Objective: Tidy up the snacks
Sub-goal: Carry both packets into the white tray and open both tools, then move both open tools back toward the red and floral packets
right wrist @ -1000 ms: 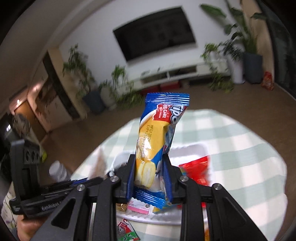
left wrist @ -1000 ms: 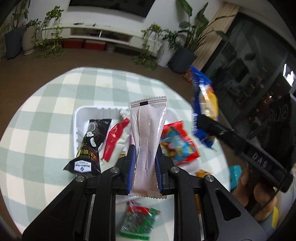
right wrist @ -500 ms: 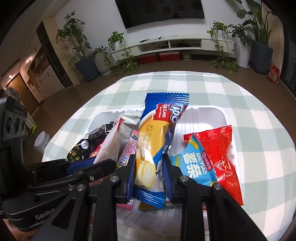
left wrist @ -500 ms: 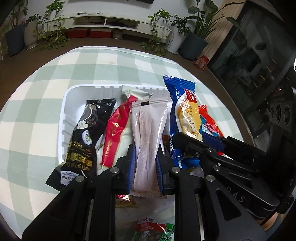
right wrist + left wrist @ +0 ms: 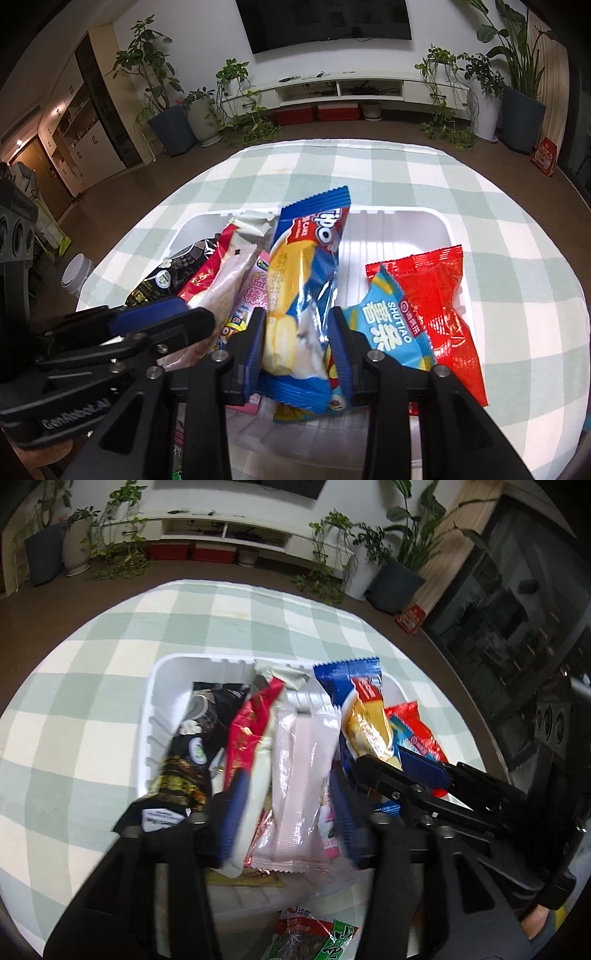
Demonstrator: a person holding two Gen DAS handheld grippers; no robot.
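A white tray (image 5: 155, 686) (image 5: 406, 214) on the checked tablecloth holds several snack packets. The jaws of my left gripper (image 5: 286, 812) are opening. A pale pink packet (image 5: 299, 771) lies in the tray between its fingers, with a gap on each side. My right gripper (image 5: 297, 350) stands over the tray just to its right, and its jaws are also opening. A blue and yellow Tipo cake packet (image 5: 303, 288) (image 5: 365, 720) still stands tilted between the right pads, which touch its sides.
In the tray lie a black packet (image 5: 192, 746), a red packet (image 5: 251, 731) and a blue and red Shutiao packet (image 5: 391, 325). A green packet (image 5: 314, 938) lies on the cloth before the tray. A white bottle (image 5: 75, 273) stands past the table's left edge.
Both grippers came down to the tray with their packets. The left jaws spread and let go of the pink packet. The right jaws widened a little around the cake packet.
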